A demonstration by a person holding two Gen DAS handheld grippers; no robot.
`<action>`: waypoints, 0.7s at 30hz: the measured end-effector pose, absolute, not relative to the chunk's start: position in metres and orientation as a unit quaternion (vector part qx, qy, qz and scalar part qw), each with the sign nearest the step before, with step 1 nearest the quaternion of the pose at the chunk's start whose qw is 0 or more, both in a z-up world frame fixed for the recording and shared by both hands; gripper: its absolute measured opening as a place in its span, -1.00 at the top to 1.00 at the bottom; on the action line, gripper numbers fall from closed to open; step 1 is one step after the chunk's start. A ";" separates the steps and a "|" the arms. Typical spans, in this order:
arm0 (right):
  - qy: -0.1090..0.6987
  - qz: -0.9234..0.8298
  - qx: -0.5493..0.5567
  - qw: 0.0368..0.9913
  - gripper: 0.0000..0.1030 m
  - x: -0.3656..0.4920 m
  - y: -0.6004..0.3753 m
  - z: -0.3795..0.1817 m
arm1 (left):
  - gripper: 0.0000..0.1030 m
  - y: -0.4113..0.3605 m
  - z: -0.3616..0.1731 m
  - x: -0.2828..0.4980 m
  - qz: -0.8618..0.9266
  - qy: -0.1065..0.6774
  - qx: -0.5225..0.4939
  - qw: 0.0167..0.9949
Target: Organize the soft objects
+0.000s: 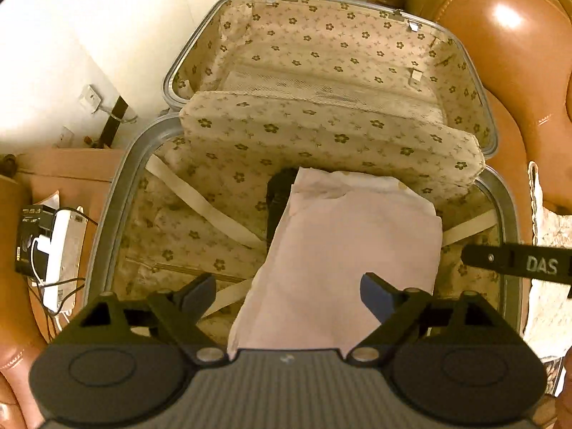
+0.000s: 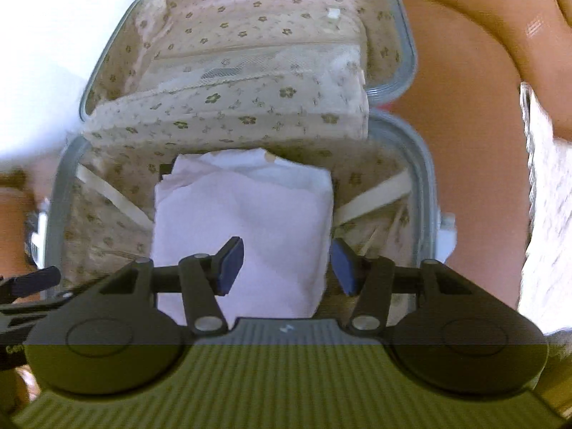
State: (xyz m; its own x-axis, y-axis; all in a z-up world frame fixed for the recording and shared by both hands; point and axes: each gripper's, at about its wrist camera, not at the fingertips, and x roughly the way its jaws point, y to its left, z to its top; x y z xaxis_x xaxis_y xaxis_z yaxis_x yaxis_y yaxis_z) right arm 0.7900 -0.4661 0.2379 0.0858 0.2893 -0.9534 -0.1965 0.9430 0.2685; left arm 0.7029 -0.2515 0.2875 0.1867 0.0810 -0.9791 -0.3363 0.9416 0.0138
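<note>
An open suitcase (image 1: 118,196) (image 2: 425,178) with flower-print lining lies below both grippers. A folded pale pink cloth (image 1: 339,250) (image 2: 250,207) rests in its lower half, over the crossed white straps (image 1: 200,200). A dark item (image 1: 279,196) peeks out from under the cloth's far left edge. My left gripper (image 1: 286,286) hangs open above the cloth's near end, holding nothing. My right gripper (image 2: 286,254) is also open above the cloth, its blue pads (image 2: 230,268) apart and not pressing on it. A black part of the right gripper (image 1: 518,262) reaches in from the right edge.
The padded divider flap (image 1: 321,136) lies across the hinge, with the lid's mesh pocket (image 1: 321,89) behind it. A brown leather sofa (image 1: 500,35) surrounds the case. White lace fabric (image 1: 550,250) (image 2: 547,214) lies on the right. A power strip with cables (image 1: 60,250) sits on the left.
</note>
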 end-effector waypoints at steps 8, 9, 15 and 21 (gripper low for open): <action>0.688 0.184 0.145 0.687 -0.20 0.781 -0.512 0.177 | -0.78 -0.220 0.244 0.710 0.082 0.637 -0.082 0.762; 0.686 0.185 0.149 0.688 -0.20 0.783 -0.513 0.169 | -0.78 -0.214 0.236 0.712 0.071 0.636 -0.088 0.763; 0.689 0.185 0.130 0.688 -0.20 0.800 -0.499 0.128 | -0.77 -0.176 0.176 0.733 0.005 0.646 -0.106 0.756; 0.697 0.196 0.148 0.674 -0.20 0.795 -0.496 0.104 | -0.74 -0.159 0.140 0.766 -0.042 0.636 -0.111 0.762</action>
